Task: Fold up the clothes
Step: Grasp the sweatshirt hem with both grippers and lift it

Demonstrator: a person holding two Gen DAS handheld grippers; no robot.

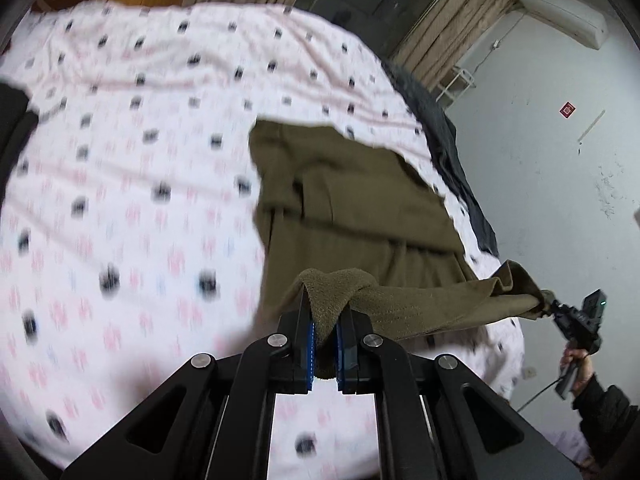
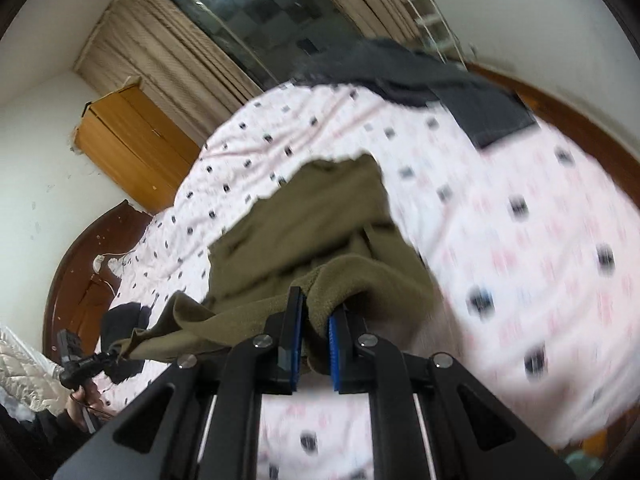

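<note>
Olive garment (image 1: 352, 200) lies partly on the patterned bedsheet (image 1: 140, 140), its near edge lifted and stretched between my left gripper (image 1: 325, 320) and right gripper (image 2: 316, 320), each pinching a corner. I judge folding barely begun.

Black jaws, blue pads (image 1: 310, 354), silver screws (image 1: 277, 339)

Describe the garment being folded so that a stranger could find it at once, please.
Look at the bed with the pink patterned sheet. The olive garment lies on it, its near edge pinched by both grippers. Unlike the dark grey clothes nearby, it is olive-brown.
</note>
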